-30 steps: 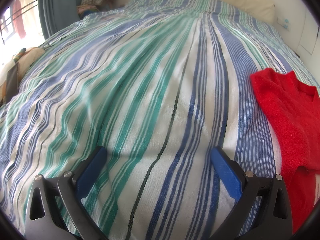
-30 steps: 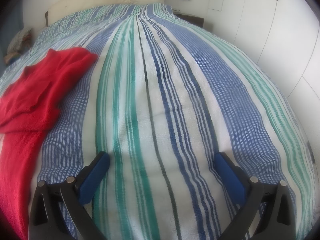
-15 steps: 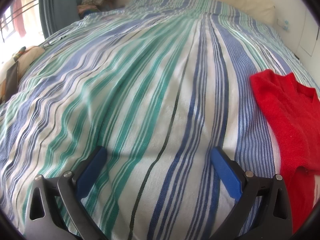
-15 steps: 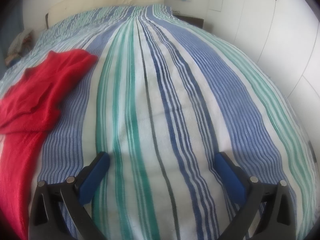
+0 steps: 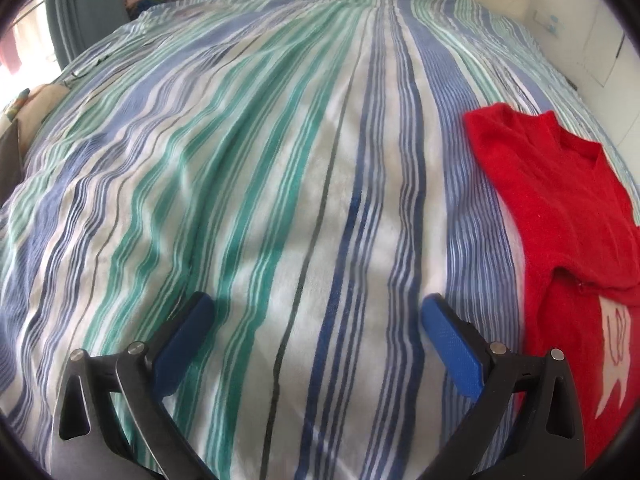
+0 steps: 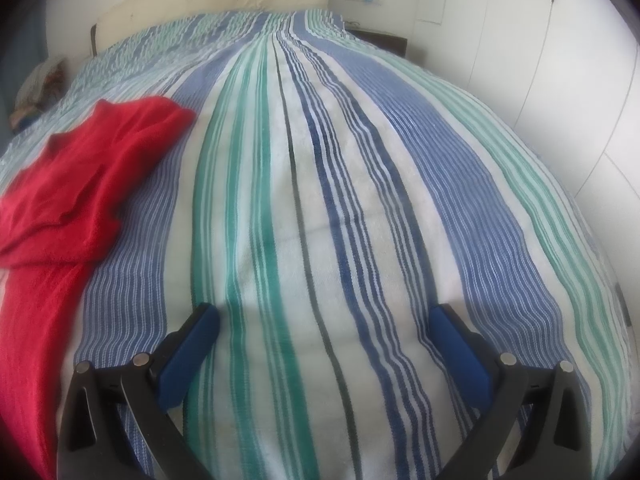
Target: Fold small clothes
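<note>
1. currently, the left gripper [image 5: 318, 312] is being held wide open over the striped bedspread [image 5: 248, 184], with nothing being gripped between its blue fingers [image 5: 184, 336].
2. the right gripper [image 6: 326, 322] is likewise being held with its blue pads [image 6: 460, 354] spread far apart, and only bare striped bedspread [image 6: 320, 200] is being framed between them.
3. the red garment [image 5: 560, 216] is being shown at the right edge of the left wrist view, lying on the bedspread, its upper part folded over the lower; a white patch with red marks is being seen near the lower right.
4. in the right wrist view the same red garment [image 6: 68, 192] is being shown at the left edge of the frame, clear of both fingers.
5. a cream headboard [image 6: 212, 4] is being seen at the top of the right wrist view, with white cupboard doors [image 6: 560, 60] at the upper right.
6. a grey-blue curtain [image 5: 80, 12] is being seen in the upper left of the left wrist view.
</note>
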`<state>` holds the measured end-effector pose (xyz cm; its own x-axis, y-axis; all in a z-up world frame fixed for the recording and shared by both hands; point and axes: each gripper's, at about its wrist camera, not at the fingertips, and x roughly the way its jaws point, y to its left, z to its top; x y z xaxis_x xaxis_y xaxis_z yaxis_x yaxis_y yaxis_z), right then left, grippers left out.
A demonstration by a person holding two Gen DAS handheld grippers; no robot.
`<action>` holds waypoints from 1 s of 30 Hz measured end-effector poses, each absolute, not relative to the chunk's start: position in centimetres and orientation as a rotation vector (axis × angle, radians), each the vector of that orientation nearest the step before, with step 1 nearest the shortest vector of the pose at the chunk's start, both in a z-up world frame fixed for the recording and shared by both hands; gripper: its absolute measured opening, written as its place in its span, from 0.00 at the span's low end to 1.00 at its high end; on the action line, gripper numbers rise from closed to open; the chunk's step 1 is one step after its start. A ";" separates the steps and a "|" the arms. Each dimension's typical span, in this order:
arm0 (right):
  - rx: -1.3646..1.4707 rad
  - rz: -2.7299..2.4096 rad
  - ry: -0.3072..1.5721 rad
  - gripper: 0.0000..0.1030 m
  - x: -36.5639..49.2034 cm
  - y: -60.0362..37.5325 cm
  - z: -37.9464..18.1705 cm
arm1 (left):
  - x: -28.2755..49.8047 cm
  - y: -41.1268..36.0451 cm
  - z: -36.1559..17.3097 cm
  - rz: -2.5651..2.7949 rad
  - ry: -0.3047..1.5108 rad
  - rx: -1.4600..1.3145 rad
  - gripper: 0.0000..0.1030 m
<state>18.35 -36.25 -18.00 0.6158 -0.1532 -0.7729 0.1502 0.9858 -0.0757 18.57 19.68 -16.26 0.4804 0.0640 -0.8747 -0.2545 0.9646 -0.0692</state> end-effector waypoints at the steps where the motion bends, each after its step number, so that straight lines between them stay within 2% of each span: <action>1: -0.004 -0.175 0.891 1.00 18.4 -36.2 -18.0 | 17.8 19.3 -15.7 0.147 1.059 -0.213 0.99; 9: 0.093 -0.018 0.966 1.00 18.1 -36.8 -16.1 | 9.4 15.1 -11.4 -0.176 1.102 -0.355 0.99; 14: 0.336 0.341 1.067 1.00 10.1 -33.8 -13.5 | 3.9 12.2 -13.9 -0.245 1.213 -0.416 0.99; 17: 0.372 0.420 1.130 0.99 4.4 -31.2 -13.9 | 1.8 10.7 -14.0 -0.221 1.185 -0.374 0.98; 21: 0.248 0.322 1.039 0.99 -0.9 -29.4 -13.3 | 0.6 10.1 -12.3 -0.168 1.082 -0.346 0.98; 26: 0.249 0.235 0.904 0.99 -1.9 -29.4 -11.4 | -0.3 11.2 -11.4 -0.092 0.982 -0.392 0.98; 30: 0.217 0.242 0.935 0.99 -1.0 -28.7 -11.9 | -1.3 12.0 -11.6 -0.062 0.968 -0.411 0.98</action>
<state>-0.97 -28.67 -11.95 0.5708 0.2978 -0.7652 -0.1109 0.9513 0.2874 -1.31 12.03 -11.59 0.5711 -0.2325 -0.7872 -0.1303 0.9212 -0.3666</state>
